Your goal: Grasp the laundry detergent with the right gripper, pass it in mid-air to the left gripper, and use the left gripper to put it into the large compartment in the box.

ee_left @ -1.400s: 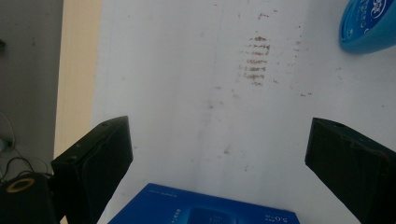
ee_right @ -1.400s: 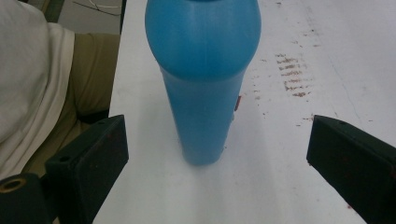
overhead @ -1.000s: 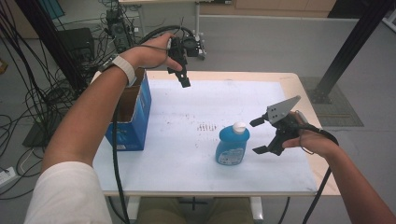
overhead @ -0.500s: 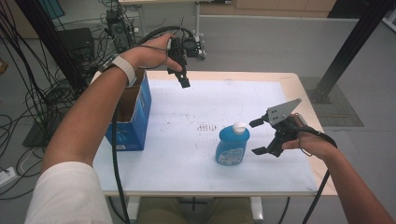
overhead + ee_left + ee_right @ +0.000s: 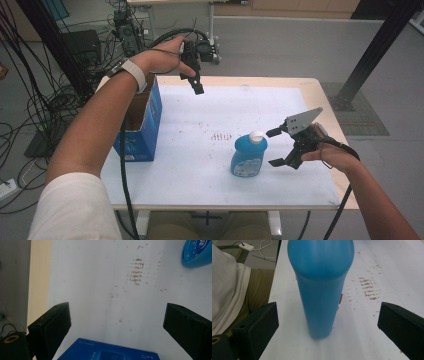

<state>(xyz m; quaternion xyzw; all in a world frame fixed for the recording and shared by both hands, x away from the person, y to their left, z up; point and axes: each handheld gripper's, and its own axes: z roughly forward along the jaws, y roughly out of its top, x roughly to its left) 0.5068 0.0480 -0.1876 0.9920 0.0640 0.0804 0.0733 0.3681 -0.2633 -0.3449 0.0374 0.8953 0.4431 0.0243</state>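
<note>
Worktop (image 5: 310, 185) is covered by a white sheet with a brown smudge patch near centre, probably there to protect the surface. Blue carton (image 5: 141, 127) is stood open-topped at the sheet's 9 o'clock edge, likely positioned as the drop target; this is a judgement, nothing is seen going in. Blue bottle (image 5: 248, 155), white cap up, is stood upright at roughly 5 o'clock of the sheet's centre, well apart from the carton, so a side grasp is left unobstructed. Right claw (image 5: 276, 147) is held level just at the bottle's 3 o'clock, jaws spread wide, one high and one low in the high view, nothing gripped, no contact made. In the right gripper view the bottle (image 5: 322, 287) is seen dead ahead at 12 o'clock, centred between the two jaws but beyond their tips, so a straight advance looks needed before closing. Left claw (image 5: 196, 85) is held raised over the sheet's far edge at about 11 o'clock, pointed down, jaws wide apart and empty in the left gripper view, apparently parked clear of the reach. There the carton (image 5: 107, 351) sits at 6 o'clock and the bottle (image 5: 197, 253) at 1 o'clock.
</note>
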